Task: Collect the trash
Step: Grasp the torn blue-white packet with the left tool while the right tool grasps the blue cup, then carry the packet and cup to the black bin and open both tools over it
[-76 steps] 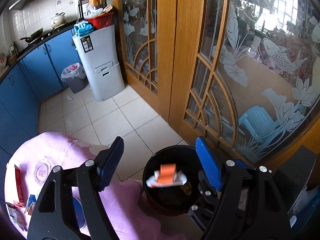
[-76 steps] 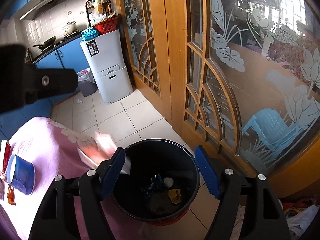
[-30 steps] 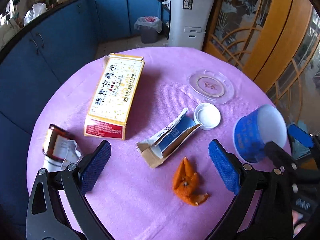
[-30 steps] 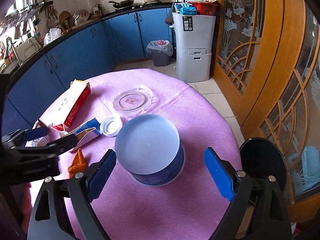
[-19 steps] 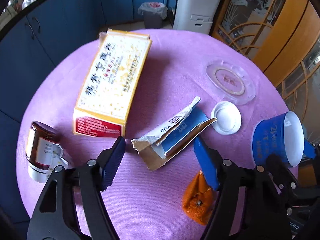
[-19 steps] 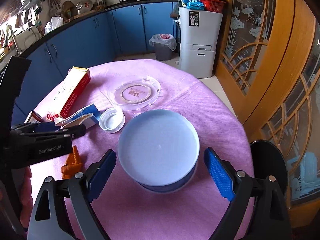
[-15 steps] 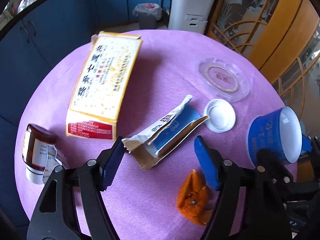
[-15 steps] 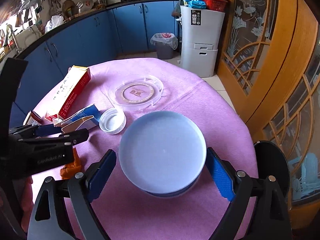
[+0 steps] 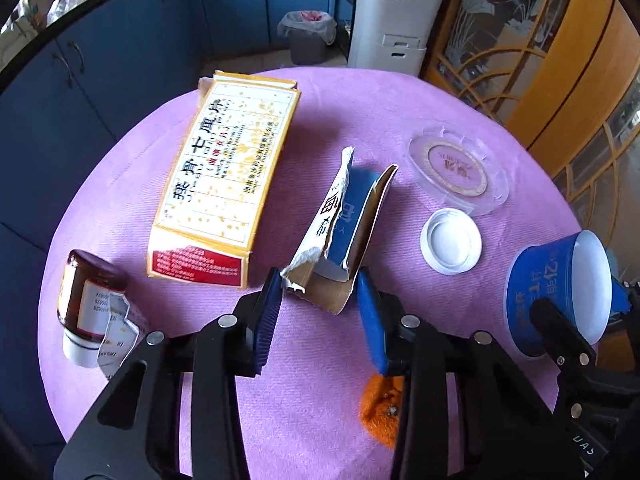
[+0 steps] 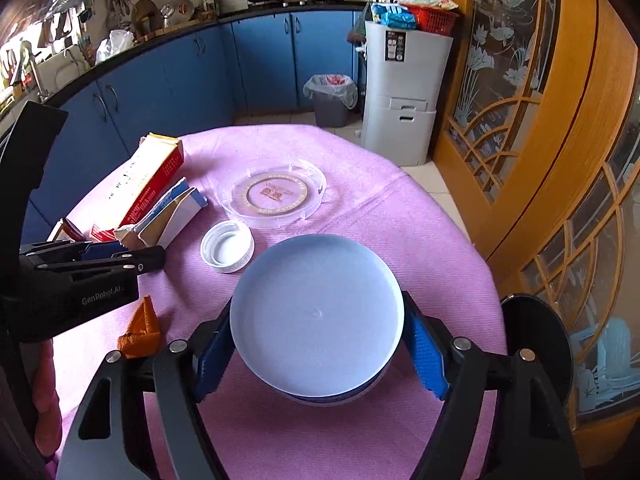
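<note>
Left gripper (image 9: pixel 318 312) clenches torn blue-and-white cardboard carton (image 9: pixel 344 224) on round purple-clothed table (image 9: pixel 360 112); yellow box (image 9: pixel 228 176) beside. Right gripper (image 10: pixel 318 354) grasps blue plastic tub (image 10: pixel 316 320). Only right view shows black bin (image 10: pixel 536 340).

pink-clothed table (image 9: pixel 400 120), yellow box (image 9: pixel 228 176), white cap (image 9: pixel 451 241)

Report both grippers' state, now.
Left gripper: closing around the torn carton, contact unclear.
Right gripper: shut on the blue cup.
</note>
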### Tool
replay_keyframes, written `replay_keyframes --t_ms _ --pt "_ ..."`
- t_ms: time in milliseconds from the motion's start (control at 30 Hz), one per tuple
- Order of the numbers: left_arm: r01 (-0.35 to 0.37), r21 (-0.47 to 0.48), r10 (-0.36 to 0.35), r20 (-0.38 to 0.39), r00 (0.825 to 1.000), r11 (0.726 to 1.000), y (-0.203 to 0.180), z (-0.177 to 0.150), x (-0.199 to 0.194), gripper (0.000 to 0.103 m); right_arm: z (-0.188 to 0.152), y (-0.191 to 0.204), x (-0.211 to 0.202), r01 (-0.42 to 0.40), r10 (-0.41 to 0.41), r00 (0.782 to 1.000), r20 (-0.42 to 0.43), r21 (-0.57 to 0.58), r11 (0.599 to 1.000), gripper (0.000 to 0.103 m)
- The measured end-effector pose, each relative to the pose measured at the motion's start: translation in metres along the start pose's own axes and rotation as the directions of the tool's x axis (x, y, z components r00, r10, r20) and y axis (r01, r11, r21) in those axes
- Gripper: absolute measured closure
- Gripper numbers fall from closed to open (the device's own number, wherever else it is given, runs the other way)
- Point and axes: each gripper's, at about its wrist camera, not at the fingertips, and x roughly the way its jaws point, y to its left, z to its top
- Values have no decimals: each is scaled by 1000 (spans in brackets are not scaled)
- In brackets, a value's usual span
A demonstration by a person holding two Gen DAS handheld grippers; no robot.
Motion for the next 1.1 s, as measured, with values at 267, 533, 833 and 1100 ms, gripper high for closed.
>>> replay_keyframes --t_ms 267,533,833,1100 --pt "10 -16 -8 83 997 1000 -6 4 -32 66 -1 -9 -23 -9 8 999 40 23 1000 30" --pt "36 -22 -33 153 988 999 -13 6 -69 71 -4 -13 -43 -16 14 997 79 25 1000 30" --pt "51 -10 -48 173 984 999 -25 4 -87 95 -6 -22 -66 -15 9 992 126 42 999 30" --pt "69 23 -72 200 977 997 -42 2 -104 95 -10 -32 -85 0 -9 986 168 54 999 30"
